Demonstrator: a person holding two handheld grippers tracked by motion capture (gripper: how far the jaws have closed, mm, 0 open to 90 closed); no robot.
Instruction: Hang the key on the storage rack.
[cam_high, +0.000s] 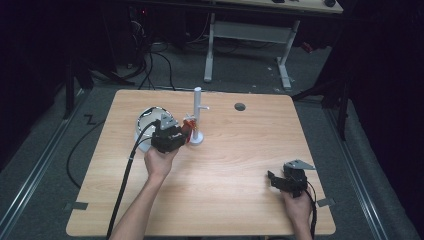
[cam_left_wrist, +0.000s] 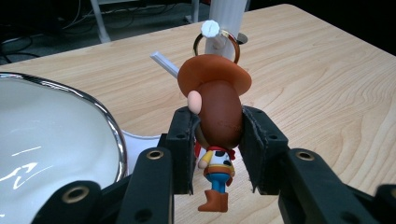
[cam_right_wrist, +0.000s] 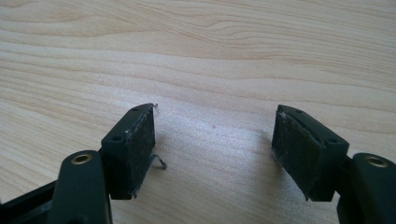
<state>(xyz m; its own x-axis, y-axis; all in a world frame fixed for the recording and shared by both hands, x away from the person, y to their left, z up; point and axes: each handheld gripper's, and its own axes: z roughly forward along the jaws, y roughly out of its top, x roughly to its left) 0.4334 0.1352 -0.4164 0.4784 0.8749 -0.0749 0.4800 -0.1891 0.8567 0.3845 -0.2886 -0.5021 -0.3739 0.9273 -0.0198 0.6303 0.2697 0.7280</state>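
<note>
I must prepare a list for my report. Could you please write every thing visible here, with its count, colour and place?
cowboy figure keychain: 1, brown hat, yellow shirt, blue trousers; between the left gripper's jaws, its gold ring around the stand's peg
white stand: 1, white; table centre, upright
bowl: 1, white with silvery rim; left of the stand
table: 1, light wood
desk: 1, white legs; behind the table
left gripper: 1, black; shut on the figure
right gripper: 1, black; open, low over the table's near right

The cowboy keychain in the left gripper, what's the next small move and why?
Probably ease the left gripper slightly forward so the gold ring slides further onto the white stand's peg. The jaws grip the cowboy figure by its head, and the ring appears to sit right at the peg's tip.
</note>
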